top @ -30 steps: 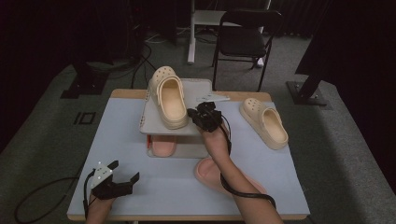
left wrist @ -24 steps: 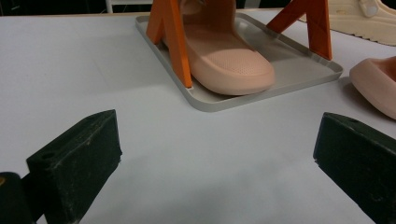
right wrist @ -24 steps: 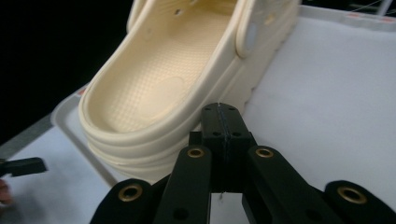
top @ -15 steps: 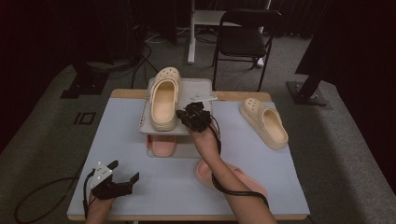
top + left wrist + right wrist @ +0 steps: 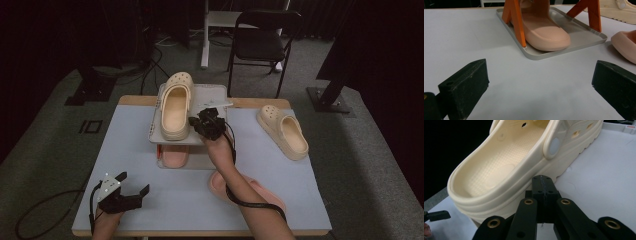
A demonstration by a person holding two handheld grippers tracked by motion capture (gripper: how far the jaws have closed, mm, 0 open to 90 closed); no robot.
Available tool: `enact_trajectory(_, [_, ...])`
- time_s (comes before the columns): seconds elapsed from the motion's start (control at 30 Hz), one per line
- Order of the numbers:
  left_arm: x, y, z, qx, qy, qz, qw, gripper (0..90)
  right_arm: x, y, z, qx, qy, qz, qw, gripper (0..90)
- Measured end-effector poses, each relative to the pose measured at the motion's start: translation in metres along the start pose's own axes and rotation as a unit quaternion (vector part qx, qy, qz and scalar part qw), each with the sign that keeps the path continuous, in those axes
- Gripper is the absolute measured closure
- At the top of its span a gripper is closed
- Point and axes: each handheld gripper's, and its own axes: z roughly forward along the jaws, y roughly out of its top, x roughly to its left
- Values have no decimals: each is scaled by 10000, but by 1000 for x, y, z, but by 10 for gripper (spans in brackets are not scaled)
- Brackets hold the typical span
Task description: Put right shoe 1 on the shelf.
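Observation:
A cream clog (image 5: 175, 107) lies on the grey top shelf (image 5: 212, 95) of a small shoe rack at the table's middle back. My right gripper (image 5: 194, 122) is shut with nothing between its jaws, and its tips rest against the clog's right side. In the right gripper view the closed tips (image 5: 543, 182) meet the cream clog (image 5: 506, 170) at its sole wall. My left gripper (image 5: 135, 192) stands open over bare table at the front left. The left gripper view has its jaws wide apart, left gripper (image 5: 539, 82) facing a pink slipper (image 5: 546, 32) on the rack's lower tray (image 5: 584, 37).
A second cream clog (image 5: 282, 131) lies on the table to the right. A second pink slipper (image 5: 255, 187) lies under my right forearm, near the front. Orange rack legs (image 5: 515, 20) rise from the lower tray. A black chair (image 5: 262, 42) stands beyond the table.
My right gripper has moved left along the top shelf, and the cream clog has shifted left with it and straightened. The left gripper has stayed where it was.

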Motion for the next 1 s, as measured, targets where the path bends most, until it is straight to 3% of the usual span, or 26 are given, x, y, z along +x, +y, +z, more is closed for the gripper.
enact_trajectory(0.3, [0, 0, 0, -6, -3, -11, 10000, 9, 5, 0, 0, -10, 122, -98, 9999, 900])
enact_trajectory(0.37, [0, 0, 0, -6, 1, -14, 10000, 9, 8, 0, 0, -27, 11, -198, 9998, 900])
enact_trajectory(0.5, [1, 0, 0, -21, 9, -33, 10000, 9, 2, 1, -1, -34, 73, -66, 9999, 900])
enact_trajectory(0.67, [1, 0, 0, -16, 6, -43, 10000, 9, -2, 0, -8, -113, 1, -144, 9998, 900])
enact_trajectory(0.73, [0, 0, 0, -20, 1, -31, 10000, 9, -4, 0, -11, -152, 2, -132, 9998, 830])
enact_trajectory(1.0, [0, 0, 2, 22, -12, -25, 10000, 9, -7, -1, -23, -152, 83, -252, 9995, 726])
